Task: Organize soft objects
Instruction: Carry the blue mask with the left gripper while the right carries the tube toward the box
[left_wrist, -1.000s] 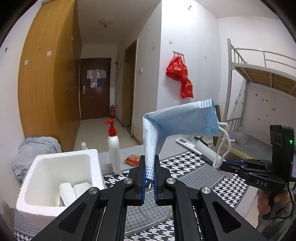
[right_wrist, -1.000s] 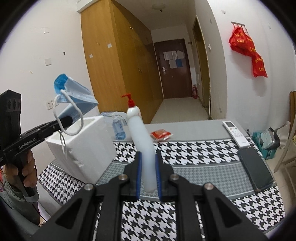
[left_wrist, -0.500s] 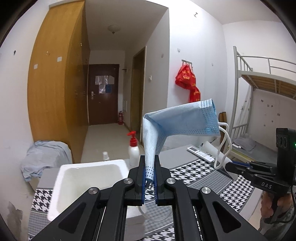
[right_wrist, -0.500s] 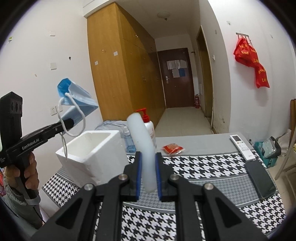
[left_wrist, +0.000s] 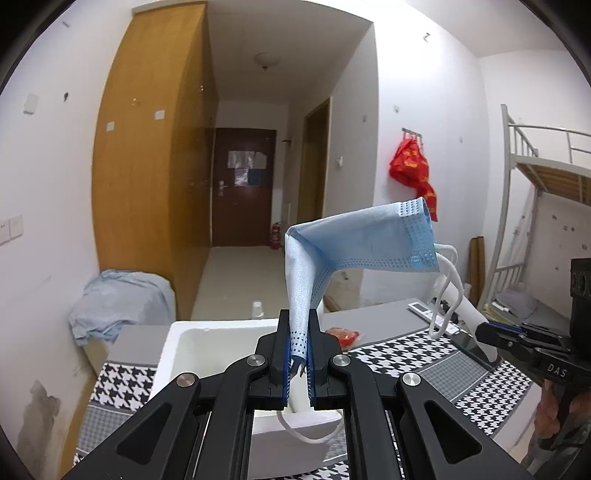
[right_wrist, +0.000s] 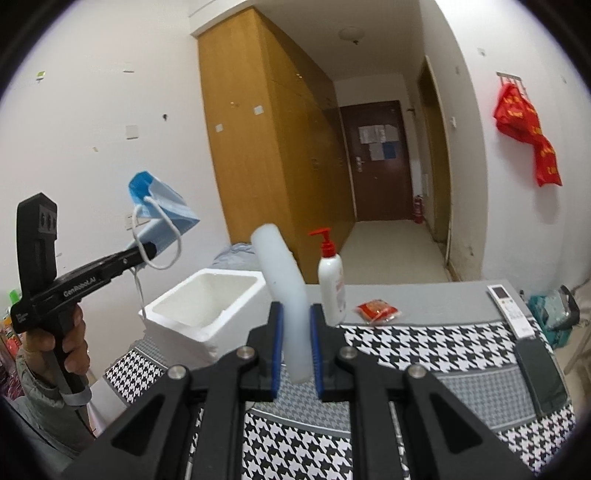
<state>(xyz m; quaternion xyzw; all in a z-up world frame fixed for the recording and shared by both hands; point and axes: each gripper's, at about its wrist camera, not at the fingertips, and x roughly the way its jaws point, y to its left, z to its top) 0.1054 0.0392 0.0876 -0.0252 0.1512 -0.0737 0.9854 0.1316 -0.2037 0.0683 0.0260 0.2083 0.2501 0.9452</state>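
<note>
Mask (left_wrist: 354, 243) pinched in left tongs (left_wrist: 298, 363), foam strip (right_wrist: 284, 291) clamped in right tongs (right_wrist: 296, 354)

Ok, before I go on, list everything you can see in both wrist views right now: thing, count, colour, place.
face mask: 1, light blue with white ear loops, held up in the left gripper
foam strip: 1, white, curved, held in the right gripper
foam box: 1, white, open top, left end of the table
pump bottle: 1, white with red pump, on the table behind the box
snack packet: 1, red, on the grey part of the table
remote control: 1, white, right edge of the table
phone: 1, dark, near side of the remote
tablecloth: 1, black-white houndstooth with grey
red bag: 1, on a wall hook
left gripper: 1, black, shut on the mask
right gripper: 1, black, shut on the foam strip
</note>
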